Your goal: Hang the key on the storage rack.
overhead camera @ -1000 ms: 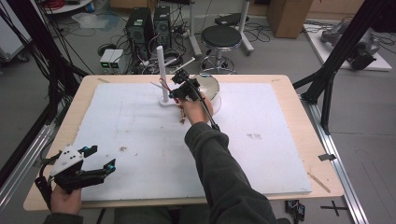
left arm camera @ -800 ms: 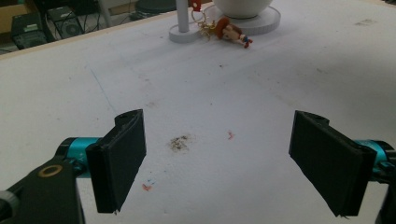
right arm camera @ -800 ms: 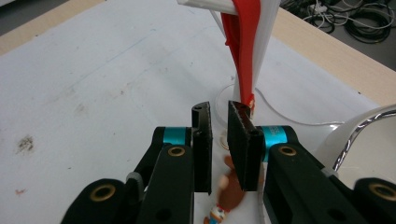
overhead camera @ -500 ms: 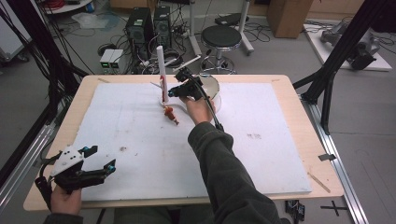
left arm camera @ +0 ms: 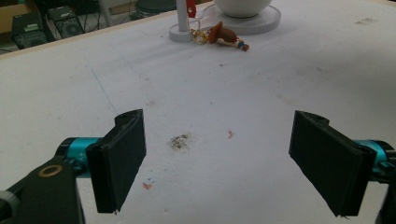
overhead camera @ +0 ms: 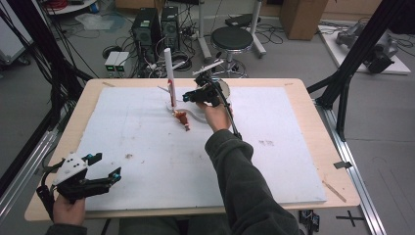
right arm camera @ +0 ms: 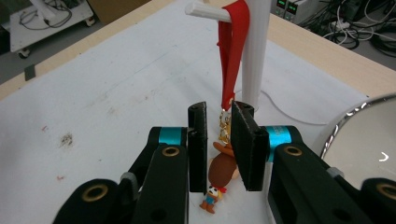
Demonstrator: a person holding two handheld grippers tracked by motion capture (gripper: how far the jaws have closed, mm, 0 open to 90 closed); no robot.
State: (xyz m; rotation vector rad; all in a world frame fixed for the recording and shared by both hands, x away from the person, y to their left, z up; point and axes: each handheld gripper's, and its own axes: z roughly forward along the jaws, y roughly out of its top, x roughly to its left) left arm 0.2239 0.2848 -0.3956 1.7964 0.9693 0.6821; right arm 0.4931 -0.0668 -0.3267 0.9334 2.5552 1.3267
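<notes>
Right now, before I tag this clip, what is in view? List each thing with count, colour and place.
White stand: one, upright post with a side peg, far centre of the table.
Red strap: one, hung on the stand's peg, gold chain at its lower end.
Figurine keychain: one, brown hat, lying on the mat by the stand's base.
Bowl: one, white, on a round base beside the stand.
Mat: one, white, covering the table.
Stool: one, black, beyond the table.
Left gripper: open, near left corner.
Right gripper: jaws narrowly apart around the chain.
</notes>
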